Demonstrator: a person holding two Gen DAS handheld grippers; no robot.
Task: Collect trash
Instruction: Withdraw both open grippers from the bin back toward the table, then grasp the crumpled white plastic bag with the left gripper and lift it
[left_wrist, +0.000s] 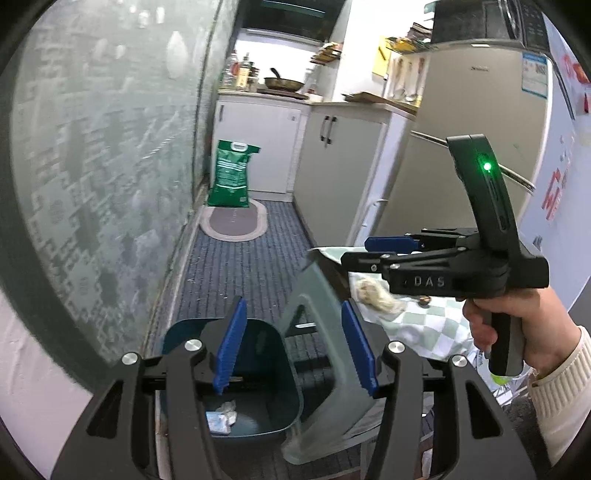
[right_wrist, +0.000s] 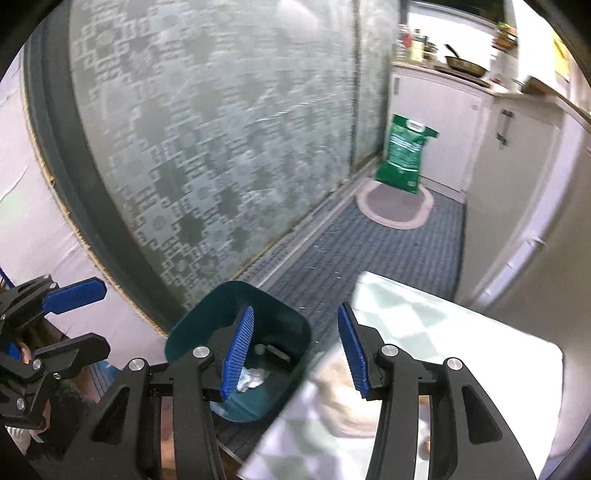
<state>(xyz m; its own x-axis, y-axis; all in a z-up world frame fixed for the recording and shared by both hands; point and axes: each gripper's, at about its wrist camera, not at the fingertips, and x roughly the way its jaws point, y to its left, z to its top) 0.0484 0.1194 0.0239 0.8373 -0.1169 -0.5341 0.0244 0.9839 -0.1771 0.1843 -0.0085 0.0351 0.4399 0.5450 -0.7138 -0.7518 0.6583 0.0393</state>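
A dark teal trash bin (left_wrist: 258, 398) stands on the floor, open, with crumpled white paper (left_wrist: 223, 415) at its bottom; it also shows in the right wrist view (right_wrist: 207, 325) with the paper (right_wrist: 253, 378). My left gripper (left_wrist: 291, 347) is open and empty above the bin, next to its grey lid (left_wrist: 325, 369), which leans tilted. My right gripper (right_wrist: 295, 354) is open and empty, above the bin's edge and the table corner; it also shows in the left wrist view (left_wrist: 369, 251). A crumpled tissue (left_wrist: 376, 295) lies on the checkered tablecloth (left_wrist: 436, 325), blurred in the right wrist view (right_wrist: 332, 398).
A frosted patterned glass door (left_wrist: 110, 166) runs along the left. A green bag (left_wrist: 231, 173) and an oval mat (left_wrist: 234, 221) lie at the far end of the blue floor. White cabinets (left_wrist: 332, 166) and a fridge (left_wrist: 461, 147) line the right.
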